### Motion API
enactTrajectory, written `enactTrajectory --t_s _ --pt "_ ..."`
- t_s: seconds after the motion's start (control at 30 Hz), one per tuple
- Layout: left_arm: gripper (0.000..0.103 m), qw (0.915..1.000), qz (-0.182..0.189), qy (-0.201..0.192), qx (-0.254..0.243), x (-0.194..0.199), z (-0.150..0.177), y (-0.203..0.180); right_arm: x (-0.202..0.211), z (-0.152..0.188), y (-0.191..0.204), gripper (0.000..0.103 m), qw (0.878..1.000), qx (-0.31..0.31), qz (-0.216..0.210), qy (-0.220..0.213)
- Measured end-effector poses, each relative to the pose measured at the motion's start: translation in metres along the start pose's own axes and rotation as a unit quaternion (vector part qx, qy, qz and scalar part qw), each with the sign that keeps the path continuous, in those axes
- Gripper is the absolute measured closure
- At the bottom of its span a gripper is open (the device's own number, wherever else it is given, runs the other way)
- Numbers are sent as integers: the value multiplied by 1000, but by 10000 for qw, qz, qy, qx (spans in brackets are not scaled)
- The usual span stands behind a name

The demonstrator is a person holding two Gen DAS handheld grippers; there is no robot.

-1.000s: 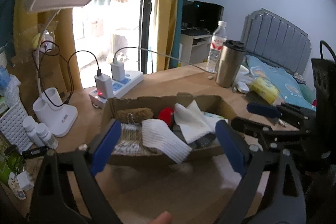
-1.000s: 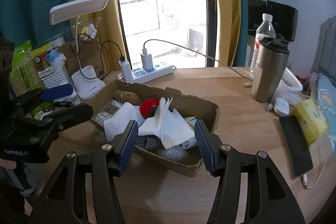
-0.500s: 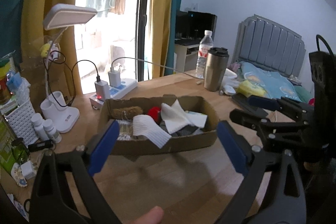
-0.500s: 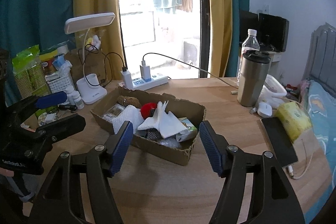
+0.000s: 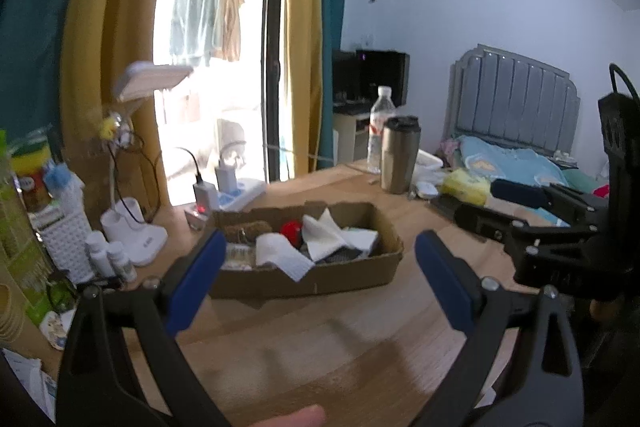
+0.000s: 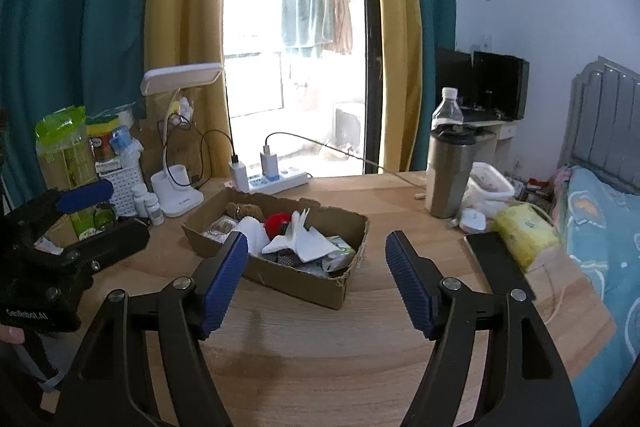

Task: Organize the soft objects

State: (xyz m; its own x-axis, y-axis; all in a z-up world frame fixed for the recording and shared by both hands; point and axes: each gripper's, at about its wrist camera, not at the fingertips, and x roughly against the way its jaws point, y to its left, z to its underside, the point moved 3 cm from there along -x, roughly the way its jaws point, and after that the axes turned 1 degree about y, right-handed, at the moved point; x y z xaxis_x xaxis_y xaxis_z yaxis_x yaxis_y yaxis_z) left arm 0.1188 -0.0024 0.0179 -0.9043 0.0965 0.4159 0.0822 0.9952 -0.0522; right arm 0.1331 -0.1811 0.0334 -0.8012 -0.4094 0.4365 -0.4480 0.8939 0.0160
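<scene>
A shallow cardboard box point(image 5: 352, 273) point(image 6: 304, 285) stands on the wooden table. In it lie white cloths point(image 5: 324, 237) point(image 6: 308, 245), a white sock point(image 5: 280, 255), a red ball point(image 5: 291, 229) point(image 6: 278, 223) and a brown plush piece point(image 5: 248, 229) point(image 6: 244, 211). My left gripper point(image 5: 320, 283) is open and empty, held back from the box's near side. My right gripper point(image 6: 316, 279) is open and empty, also short of the box. The right gripper shows at the right edge of the left wrist view point(image 5: 532, 203).
A steel tumbler point(image 6: 448, 179), water bottle point(image 6: 446, 111), yellow tissue pack point(image 6: 524, 231) and dark phone point(image 6: 496, 263) sit right of the box. A power strip point(image 6: 276, 181), white desk lamp point(image 6: 176, 187) and small bottles point(image 6: 150, 203) stand behind and left. A bed point(image 6: 600, 223) lies right.
Both grippers have drawn back and up from the box, which now looks smaller and farther. Both stay open and empty.
</scene>
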Motion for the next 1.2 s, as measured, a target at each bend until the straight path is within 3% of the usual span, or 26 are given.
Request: enactTrajectory --t_s 0.4,0.7,1.2 --pt "6 9987 -70 -498 -5 53 -8 -15 55 -8 10 27 9983 200 154 -524" --pt "6 9939 -205 -1079 35 98 -24 -22 91 -17 20 23 9948 334 177 -945" --pt "6 9923 -150 -1225 -22 116 -34 -33 106 -23 15 21 9930 232 308 -1115"
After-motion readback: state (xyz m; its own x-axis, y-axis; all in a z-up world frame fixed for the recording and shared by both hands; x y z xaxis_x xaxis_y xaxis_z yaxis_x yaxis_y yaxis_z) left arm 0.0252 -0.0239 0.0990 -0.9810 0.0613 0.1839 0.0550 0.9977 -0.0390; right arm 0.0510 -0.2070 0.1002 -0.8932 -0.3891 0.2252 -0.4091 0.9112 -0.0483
